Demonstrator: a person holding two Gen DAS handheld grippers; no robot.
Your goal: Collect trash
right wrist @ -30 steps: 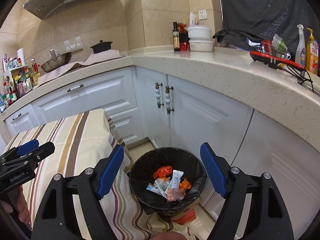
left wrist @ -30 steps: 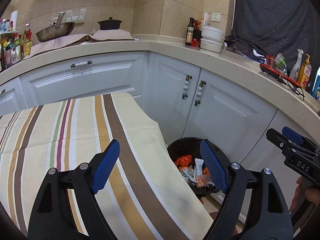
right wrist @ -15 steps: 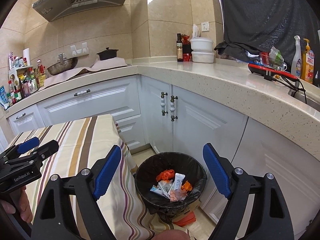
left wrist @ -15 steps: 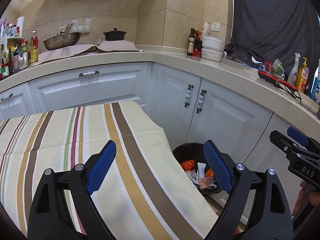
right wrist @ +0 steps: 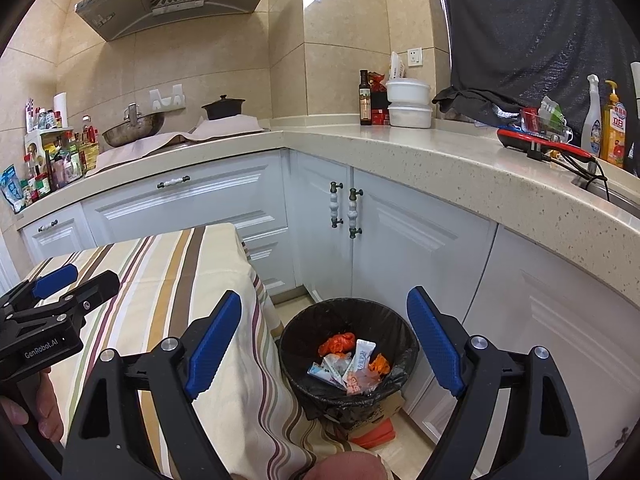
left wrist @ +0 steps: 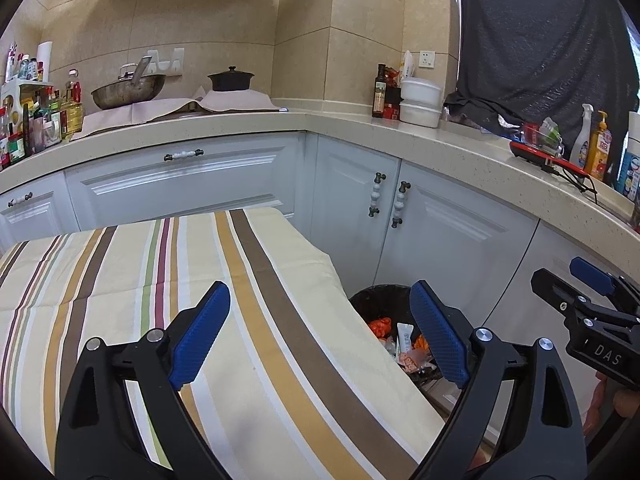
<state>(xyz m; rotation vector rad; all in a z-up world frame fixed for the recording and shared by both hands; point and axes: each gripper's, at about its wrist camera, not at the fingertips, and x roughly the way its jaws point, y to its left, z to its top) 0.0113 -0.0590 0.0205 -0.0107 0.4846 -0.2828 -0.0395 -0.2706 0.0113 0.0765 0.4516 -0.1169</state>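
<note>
1. Your left gripper (left wrist: 320, 336) has its jaws opening, wide apart, nothing between the blue pads (left wrist: 200, 334).
2. Your right gripper (right wrist: 324, 344) stands wide, empty, tilted downward.
3. Your left hand (right wrist: 30, 408) shows at 8 o'clock in the right view.

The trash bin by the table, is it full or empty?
Partly filled: the trash bin holds orange scraps and wrappers low inside its black liner.

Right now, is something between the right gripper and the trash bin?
Nothing visible. The right gripper, open and empty, has a clear line to the trash bin on the floor; the striped tablecloth hangs beside the bin.
</note>
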